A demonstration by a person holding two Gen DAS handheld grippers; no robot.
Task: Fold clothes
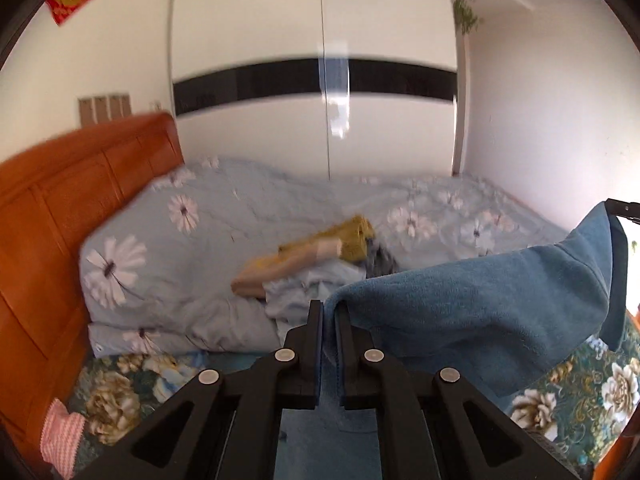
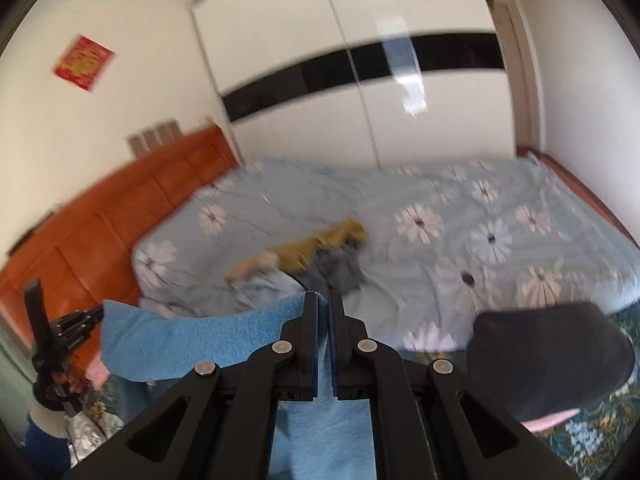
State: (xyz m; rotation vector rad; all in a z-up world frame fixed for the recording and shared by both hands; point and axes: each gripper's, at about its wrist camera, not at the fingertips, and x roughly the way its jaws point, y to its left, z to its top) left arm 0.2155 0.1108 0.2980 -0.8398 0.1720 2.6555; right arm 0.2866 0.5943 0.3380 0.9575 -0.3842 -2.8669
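Left wrist: blue garment point(image 1: 480, 304) pinched between the fingers point(image 1: 316, 344).

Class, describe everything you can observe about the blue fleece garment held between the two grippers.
The blue fleece garment looks soft and fuzzy, plain blue with no visible pattern. It hangs lifted above the floral bedspread, stretched between the left gripper and right gripper, each clamped on an edge. Its middle sags; its full shape is hidden.

White walls point(image 1: 540, 100); white wardrobe point(image 1: 280, 20) with black band; orange wooden headboard point(image 1: 60, 200); blue floral duvet point(image 2: 480, 220); daylight.
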